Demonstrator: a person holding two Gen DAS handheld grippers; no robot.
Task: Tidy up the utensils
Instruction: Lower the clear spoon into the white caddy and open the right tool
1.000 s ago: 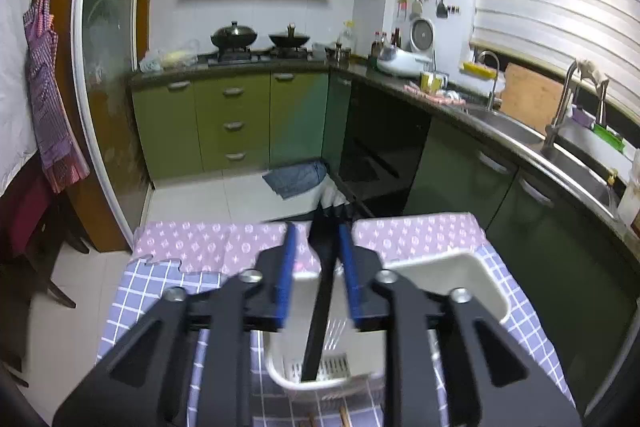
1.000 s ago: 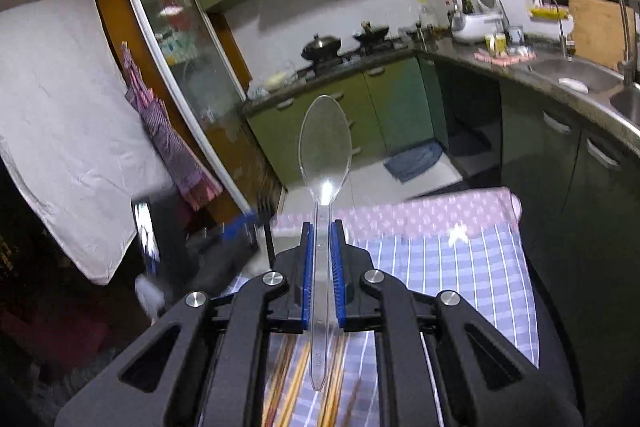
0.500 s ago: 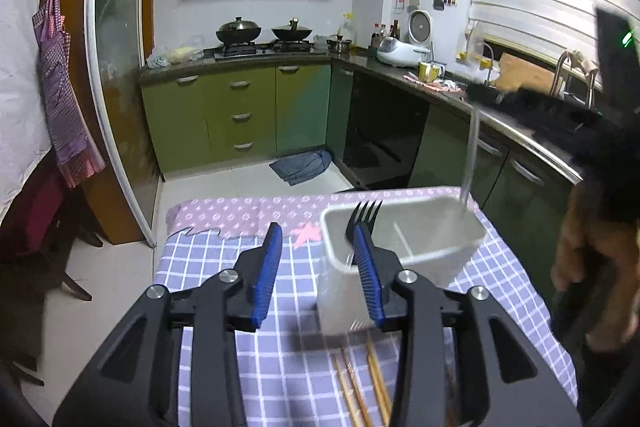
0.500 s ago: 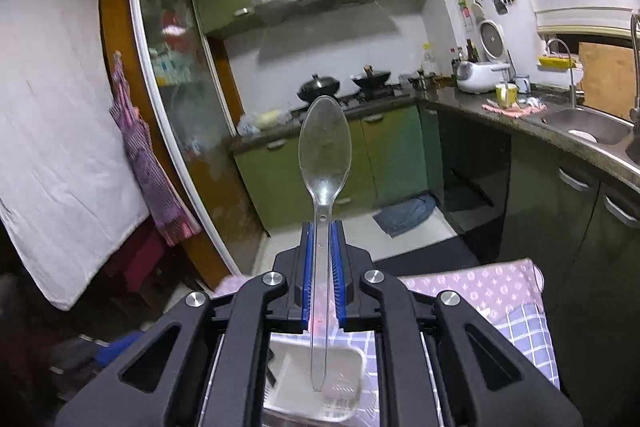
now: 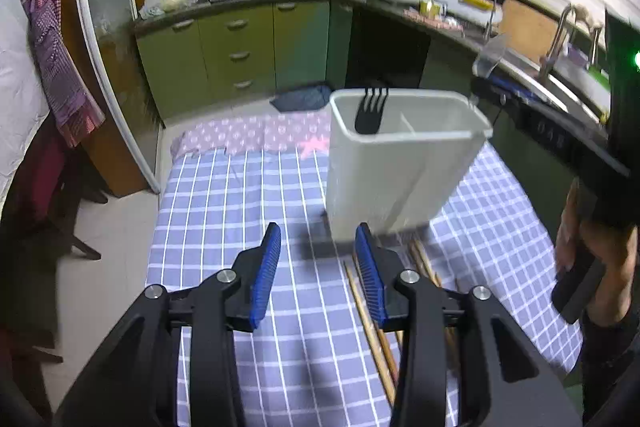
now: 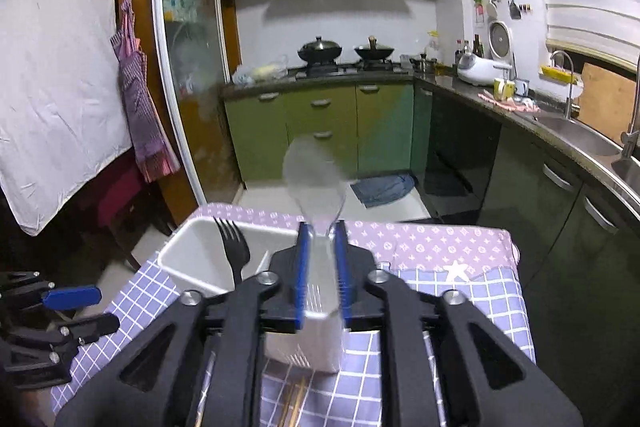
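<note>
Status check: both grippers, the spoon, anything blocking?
Left gripper opening, empty. Right gripper opening, clear spoon between jaws above holder. Fork inside. No obstruction.

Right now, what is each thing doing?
Fork: standing in the holder, tines up.
Holder: upright on the cloth.
Spoon: blurred between the opening right claw pads.
Chopsticks: lying on the cloth.
Left claw: opening, empty.

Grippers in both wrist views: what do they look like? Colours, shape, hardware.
Both match. The left gripper and right gripper are matte black angular linkage frames with triangular cutouts and round silver bolts at the pivots. Each jaw carries a long, ribbed blue pad. No cables show. In the left wrist view, the right gripper's body shows a green light and its handle is black.
</note>
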